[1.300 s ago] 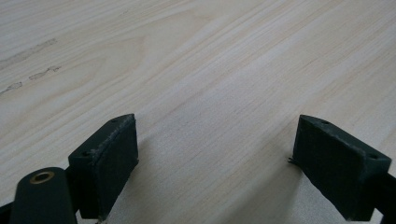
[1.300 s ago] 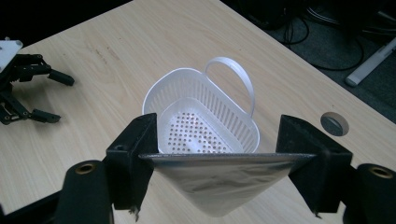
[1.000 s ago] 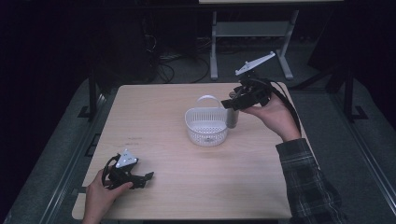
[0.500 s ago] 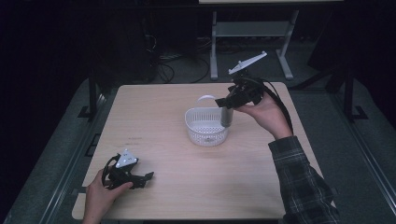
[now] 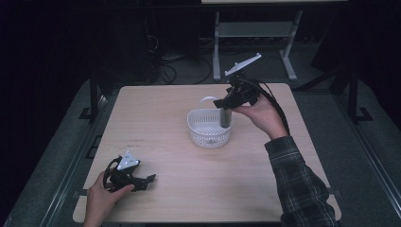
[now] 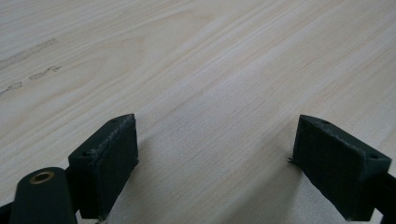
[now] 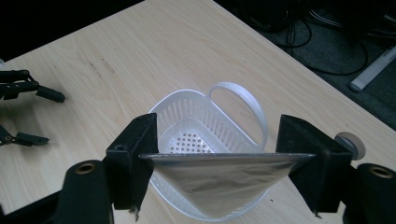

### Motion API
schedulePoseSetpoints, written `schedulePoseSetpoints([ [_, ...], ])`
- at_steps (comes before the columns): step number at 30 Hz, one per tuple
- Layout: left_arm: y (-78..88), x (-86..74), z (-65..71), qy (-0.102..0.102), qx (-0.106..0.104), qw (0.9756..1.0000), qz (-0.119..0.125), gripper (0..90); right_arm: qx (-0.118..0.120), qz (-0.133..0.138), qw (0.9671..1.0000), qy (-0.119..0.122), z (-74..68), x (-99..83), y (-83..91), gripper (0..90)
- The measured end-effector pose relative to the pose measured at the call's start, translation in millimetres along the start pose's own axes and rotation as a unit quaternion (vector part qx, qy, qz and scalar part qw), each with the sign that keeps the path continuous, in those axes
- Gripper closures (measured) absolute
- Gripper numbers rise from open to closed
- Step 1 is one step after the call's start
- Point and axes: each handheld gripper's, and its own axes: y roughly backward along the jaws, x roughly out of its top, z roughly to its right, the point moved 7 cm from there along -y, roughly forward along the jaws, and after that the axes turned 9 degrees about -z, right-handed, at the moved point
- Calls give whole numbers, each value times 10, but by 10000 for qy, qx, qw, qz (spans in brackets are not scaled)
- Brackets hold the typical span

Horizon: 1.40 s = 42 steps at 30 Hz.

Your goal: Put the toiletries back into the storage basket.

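A white perforated basket (image 5: 199,116) (image 7: 186,95) stands at the middle of the wooden table, its handle folded down behind it. My right gripper (image 5: 222,102) (image 7: 217,157) is over the basket's right rim, shut on the top edge of a silvery grey foil pouch (image 5: 225,117) (image 7: 219,182). The pouch hangs down with its lower end inside the basket. My left gripper (image 5: 148,182) (image 6: 217,158) lies on the table near the front left corner. It is open, with bare wood between its jaws.
The table's front edge (image 5: 203,220) runs just below the left hand. Behind the table, a metal stand (image 5: 257,28) and cables (image 5: 170,71) sit on the dark floor. Dark rails flank the table on both sides.
My right gripper has carried the pouch leftward and slightly down, from beside the basket's right rim to over it. The left gripper has stayed put.
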Motion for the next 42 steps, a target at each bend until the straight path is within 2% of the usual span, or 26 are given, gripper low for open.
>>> schedulePoseSetpoints([
  [24, -1, 0, 0, 2, 10, 10000, 7, 131, 54, -177, 9998, -46, 35, -91, -314, 295],
  [42, -3, 2, 0, 5, 11, 10000, 20, 131, 118, -362, 9992, -117, 56, -223, -543, 294],
])
